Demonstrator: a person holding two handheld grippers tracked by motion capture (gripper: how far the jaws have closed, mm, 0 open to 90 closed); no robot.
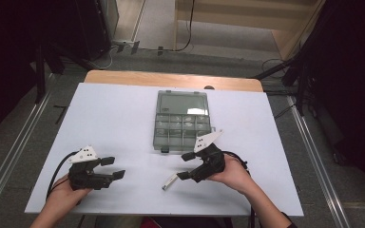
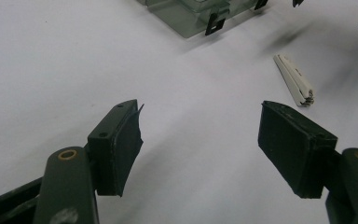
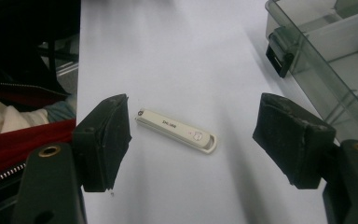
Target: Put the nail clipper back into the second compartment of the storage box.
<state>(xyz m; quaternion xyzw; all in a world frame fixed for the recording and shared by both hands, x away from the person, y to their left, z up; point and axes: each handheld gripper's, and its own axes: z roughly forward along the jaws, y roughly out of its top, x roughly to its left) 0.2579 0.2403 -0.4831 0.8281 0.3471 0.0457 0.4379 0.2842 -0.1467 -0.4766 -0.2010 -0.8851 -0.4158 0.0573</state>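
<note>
1. In the high view the right gripper (image 1: pixel 184 166) sits in the lower middle of the frame with its jaws spread apart and nothing between them. In the right gripper view the two black pads (image 3: pixel 105 140) stand wide, one at the lower left and one at the lower right.

2. Between those pads, at the centre of the right gripper view, lies the clipper (image 3: pixel 176 130): a small white nail clipper, flat on the table, not touched by either pad. In the high view the clipper (image 1: pixel 169 181) lies just left of and below the right gripper; the left gripper view has it in the upper right.

3. The left gripper (image 1: pixel 113 167) is at the lower left of the high view, jaws also apart and empty, well away from the clipper.

4. Beyond the right gripper, in the centre of the high view, the box (image 1: pixel 182 121) lies open, its clear lid folded back toward the top of the frame and its small compartments facing up. Its black latch (image 3: pixel 279 51) shows in the upper right of the right gripper view.

5. The table (image 1: pixel 119 118) is white.

6. Judging from this, the box is already open and the right gripper is lined up over the clipper; the grasp itself is not yet made. Closing on it, lifting it and setting it in a compartment seem to be what is left.
</note>
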